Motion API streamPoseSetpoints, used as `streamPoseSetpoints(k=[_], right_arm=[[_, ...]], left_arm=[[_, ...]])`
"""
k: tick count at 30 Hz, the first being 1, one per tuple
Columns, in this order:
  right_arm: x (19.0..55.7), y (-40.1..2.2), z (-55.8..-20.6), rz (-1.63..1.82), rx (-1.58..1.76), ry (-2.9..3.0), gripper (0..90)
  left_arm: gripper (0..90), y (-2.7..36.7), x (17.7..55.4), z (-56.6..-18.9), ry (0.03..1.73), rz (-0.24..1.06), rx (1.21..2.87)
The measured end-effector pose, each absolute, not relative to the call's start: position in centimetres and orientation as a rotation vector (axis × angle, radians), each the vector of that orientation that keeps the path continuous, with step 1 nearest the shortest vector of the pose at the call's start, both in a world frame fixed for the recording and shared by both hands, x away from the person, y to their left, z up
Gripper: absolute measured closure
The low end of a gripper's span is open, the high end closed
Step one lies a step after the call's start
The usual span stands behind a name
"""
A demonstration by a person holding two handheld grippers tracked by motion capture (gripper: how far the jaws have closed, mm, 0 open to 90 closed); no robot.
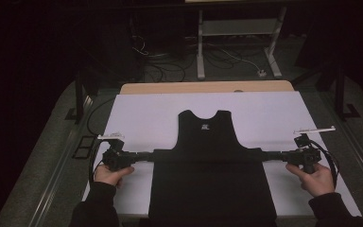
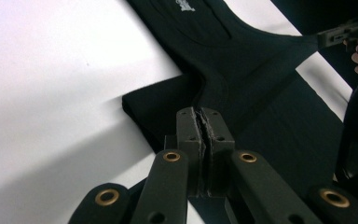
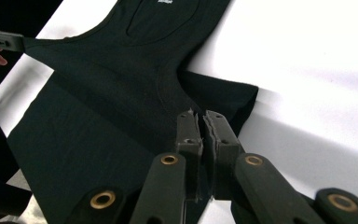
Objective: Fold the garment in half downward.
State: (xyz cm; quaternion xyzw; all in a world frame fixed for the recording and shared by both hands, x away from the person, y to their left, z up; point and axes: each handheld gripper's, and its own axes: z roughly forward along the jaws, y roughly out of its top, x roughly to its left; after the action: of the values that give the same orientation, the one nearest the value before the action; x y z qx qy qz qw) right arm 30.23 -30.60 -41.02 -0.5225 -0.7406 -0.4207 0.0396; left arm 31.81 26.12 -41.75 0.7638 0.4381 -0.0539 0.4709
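Black cotton, a sleeveless shirt [image 1: 211, 161] with a small white label at the neck, lies flat in the middle of the white table [image 1: 142, 113]. At the shirt's left edge we see the left gripper [image 1: 149, 155], jaws clamped on the cloth. At its right edge the right gripper [image 1: 267, 154] does the same.

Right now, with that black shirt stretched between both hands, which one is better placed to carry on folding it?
Neither clearly. The left gripper and the right gripper each pinch a side edge of the black shirt, level with each other, jaws shut on cloth. The fold probably needs both to move together.
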Motion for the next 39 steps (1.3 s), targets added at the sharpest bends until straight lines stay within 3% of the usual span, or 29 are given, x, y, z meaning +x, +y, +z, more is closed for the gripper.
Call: streamPoseSetpoints(k=[33,39], right_arm=[[30.3,-29.7,-43.2,-1.082,-1.606,-2.279,82.6],[30.2,-29.7,-43.2,-1.088,-1.624,-2.277,78.5]], left_arm=[[84.6,24.8,32.4,-43.7,1.114,-0.224,2.046],[70.9,24.5,32.3,-43.6,1.097,-0.176,2.066]])
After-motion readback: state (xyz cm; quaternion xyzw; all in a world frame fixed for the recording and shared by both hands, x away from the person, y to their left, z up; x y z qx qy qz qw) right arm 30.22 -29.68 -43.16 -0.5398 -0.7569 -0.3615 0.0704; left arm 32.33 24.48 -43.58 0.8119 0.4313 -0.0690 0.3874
